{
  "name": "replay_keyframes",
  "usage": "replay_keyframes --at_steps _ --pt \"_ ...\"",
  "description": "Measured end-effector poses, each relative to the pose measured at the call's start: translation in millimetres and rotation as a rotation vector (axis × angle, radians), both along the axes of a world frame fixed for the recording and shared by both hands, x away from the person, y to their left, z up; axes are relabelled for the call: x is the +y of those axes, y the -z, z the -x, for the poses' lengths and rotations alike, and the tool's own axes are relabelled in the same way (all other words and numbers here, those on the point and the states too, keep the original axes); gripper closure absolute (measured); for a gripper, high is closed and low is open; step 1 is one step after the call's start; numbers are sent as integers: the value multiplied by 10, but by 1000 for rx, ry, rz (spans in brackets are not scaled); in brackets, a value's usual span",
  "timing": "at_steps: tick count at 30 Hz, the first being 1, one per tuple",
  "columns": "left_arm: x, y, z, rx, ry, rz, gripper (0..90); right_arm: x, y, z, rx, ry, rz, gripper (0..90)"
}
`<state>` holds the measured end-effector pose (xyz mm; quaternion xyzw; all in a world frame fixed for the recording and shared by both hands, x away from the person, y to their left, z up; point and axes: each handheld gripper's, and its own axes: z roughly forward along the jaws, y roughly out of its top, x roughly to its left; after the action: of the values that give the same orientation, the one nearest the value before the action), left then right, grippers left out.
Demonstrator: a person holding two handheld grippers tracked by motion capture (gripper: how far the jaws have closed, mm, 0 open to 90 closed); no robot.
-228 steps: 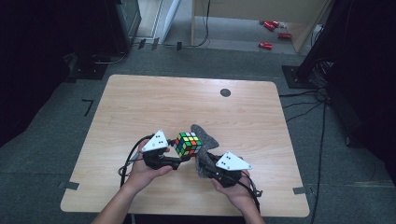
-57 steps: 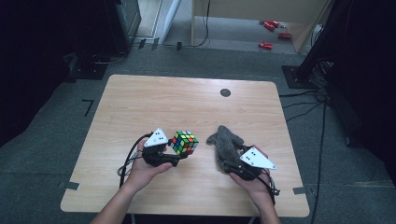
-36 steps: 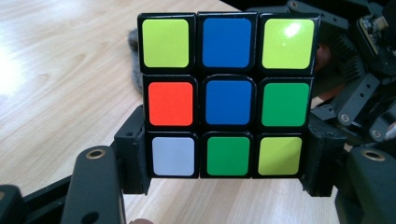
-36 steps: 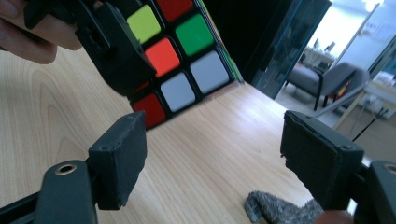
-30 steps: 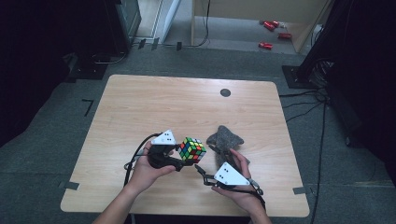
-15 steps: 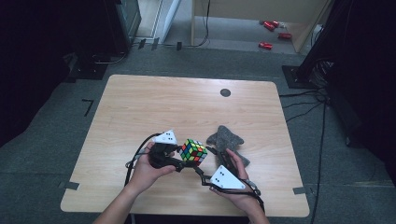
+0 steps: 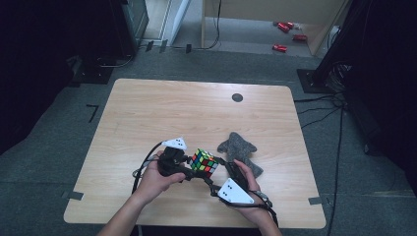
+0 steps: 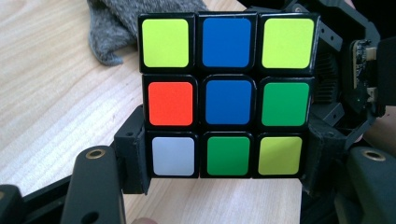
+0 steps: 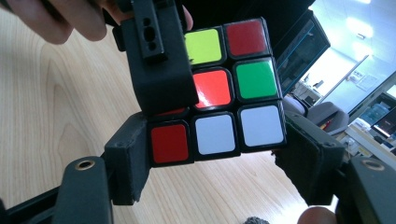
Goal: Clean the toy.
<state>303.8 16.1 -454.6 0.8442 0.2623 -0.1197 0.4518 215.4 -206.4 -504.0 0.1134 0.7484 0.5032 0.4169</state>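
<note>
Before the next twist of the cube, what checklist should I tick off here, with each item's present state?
1. Left gripper clamped on the puzzle cube: ok, jaws flank its bottom row.
2. Right gripper clamped on one layer: ok, jaws flank the bottom row.
3. Cube layers squared: ok, rows look aligned.
4. Cube off the table: cannot tell.
5. Grey cloth clear of the cube: ok, lying beside it.
</note>
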Motion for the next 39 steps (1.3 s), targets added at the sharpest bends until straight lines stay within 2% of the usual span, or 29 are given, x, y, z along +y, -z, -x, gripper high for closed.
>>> replay_keyframes --at_steps 2,4,11,14,17,24,26,28,29,33,35,37,38,39 --pt "5 10 -2 12 -4 8 345 -3 0 6 -3 -3 11 335" --pt "9 13 -1 25 -4 21 343 -10 -5 6 8 -9 -1 336" --pt "27 2 3 24 10 48 330 -30 -32 13 26 -27 -24 338" --pt "45 -23 15 -2 16 66 306 -48 -51 11 47 -38 -49 339" --pt "91 -43 3 -20 9 92 283 -78 -54 -5 63 -22 -55 339" --pt "188 -96 18 -131 -12 147 225 -201 -77 -54 105 21 -88 339" --pt "213 -108 20 -141 -14 166 224 -258 -82 -76 116 34 -114 339" --pt "220 -99 10 -128 -11 195 224 -308 -90 -91 132 40 -144 340" --pt "217 -93 12 -138 -24 192 225 -325 -94 -97 142 39 -160 340" --pt "233 -64 22 -197 -66 190 225 -380 -114 -126 190 63 -203 340" --pt "234 -24 29 -244 -87 179 225 -407 -128 -136 218 72 -221 341" --pt "212 22 54 -319 -100 144 235 -436 -145 -147 251 83 -243 341" --pt "187 52 78 -370 -105 121 238 -449 -156 -151 268 89 -259 341" --pt "168 70 89 -398 -103 103 237 -465 -172 -156 289 92 -277 341"
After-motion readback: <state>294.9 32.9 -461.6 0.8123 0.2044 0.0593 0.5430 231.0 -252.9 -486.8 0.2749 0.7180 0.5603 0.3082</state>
